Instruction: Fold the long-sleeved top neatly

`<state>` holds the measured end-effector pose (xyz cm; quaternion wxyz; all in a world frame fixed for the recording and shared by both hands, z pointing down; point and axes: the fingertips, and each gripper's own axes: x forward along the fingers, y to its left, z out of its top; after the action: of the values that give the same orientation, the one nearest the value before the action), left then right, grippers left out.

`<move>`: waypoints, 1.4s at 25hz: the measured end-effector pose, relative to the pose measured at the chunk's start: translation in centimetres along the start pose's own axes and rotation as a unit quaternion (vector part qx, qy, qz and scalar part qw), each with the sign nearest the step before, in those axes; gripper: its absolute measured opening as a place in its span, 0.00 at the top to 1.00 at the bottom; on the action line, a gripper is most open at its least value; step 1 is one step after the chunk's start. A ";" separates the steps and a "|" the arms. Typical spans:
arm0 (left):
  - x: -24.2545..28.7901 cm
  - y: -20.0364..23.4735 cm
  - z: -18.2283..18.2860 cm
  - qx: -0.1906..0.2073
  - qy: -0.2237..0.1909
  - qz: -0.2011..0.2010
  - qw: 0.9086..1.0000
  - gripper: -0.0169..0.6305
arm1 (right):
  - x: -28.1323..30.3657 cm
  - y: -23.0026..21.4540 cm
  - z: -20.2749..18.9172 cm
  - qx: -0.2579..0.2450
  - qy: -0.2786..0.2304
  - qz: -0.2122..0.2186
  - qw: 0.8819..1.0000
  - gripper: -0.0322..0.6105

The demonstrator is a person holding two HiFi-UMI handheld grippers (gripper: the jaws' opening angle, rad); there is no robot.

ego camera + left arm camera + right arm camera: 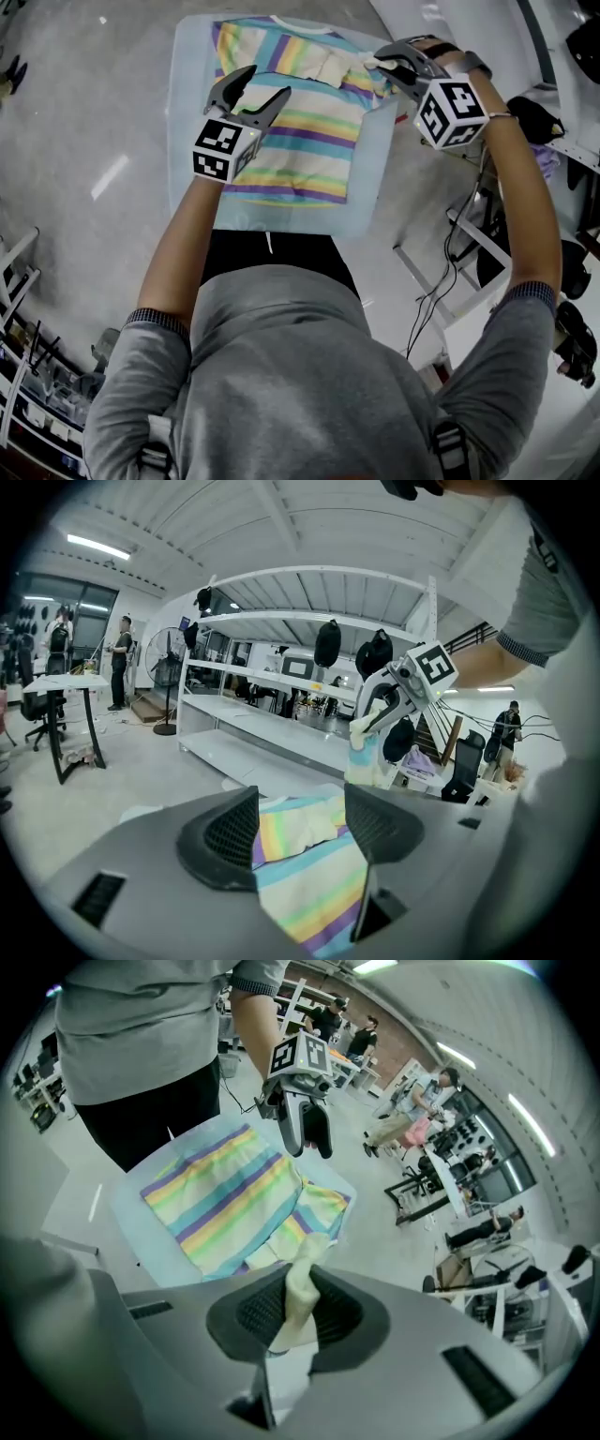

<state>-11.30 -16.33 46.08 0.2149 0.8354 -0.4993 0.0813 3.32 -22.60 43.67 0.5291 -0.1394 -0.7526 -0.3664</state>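
Observation:
The long-sleeved top [300, 131], striped in yellow, teal, purple and cream, lies on a pale blue mat [187, 112]. My left gripper [267, 82] hovers open over the top's left half; in the left gripper view the striped cloth [309, 874] shows between its spread jaws [300, 827], untouched. My right gripper [377, 62] is at the top's right shoulder, shut on the cream sleeve cuff [302, 1288]. In the right gripper view the cuff stands pinched between the pads [253, 1312], and the sleeve trails down to the body of the top [225, 1204].
The mat's edges lie close around the top. Right of the table are white frames and black cables [441, 281] on the floor. White shelving [272, 714] stands beyond the table, with desks and people further off.

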 end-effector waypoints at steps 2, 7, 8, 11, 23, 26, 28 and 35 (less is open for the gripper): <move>-0.7 1.3 -0.6 -0.005 0.000 0.009 1.000 0.50 | 1.9 -1.0 1.5 -0.017 -0.010 0.000 1.000 0.86; -2.5 4.4 -2.2 -0.021 0.003 0.032 0.999 0.50 | 7.1 -2.8 5.2 -0.051 -0.035 0.009 0.998 0.86; -2.8 4.9 -2.5 -0.023 0.004 0.036 0.999 0.50 | 8.1 -3.0 5.8 -0.057 -0.038 0.013 0.998 0.86; -3.7 6.5 -3.5 -0.032 0.007 0.047 0.998 0.50 | 11.1 -3.2 7.7 -0.071 -0.049 0.026 0.996 0.86; -5.8 10.8 -7.0 -0.064 0.024 0.072 0.995 0.50 | 23.3 -3.4 12.3 -0.077 -0.078 0.064 0.992 0.85; -6.5 11.7 -7.7 -0.068 0.029 0.076 0.994 0.50 | 25.0 -3.8 13.2 -0.069 -0.077 0.068 0.992 0.77; -6.6 12.0 -8.1 -0.070 0.033 0.077 0.994 0.50 | 25.3 -4.3 13.7 -0.057 -0.079 0.070 0.993 0.67; -6.9 11.9 -8.4 -0.065 0.042 0.065 0.995 0.50 | 22.2 -6.9 12.4 0.026 -0.084 0.054 0.995 0.46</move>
<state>-24.34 -11.98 54.51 0.2840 0.7811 -0.5476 0.0971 -18.37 -22.67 58.68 0.4867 -0.1964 -0.7948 -0.3047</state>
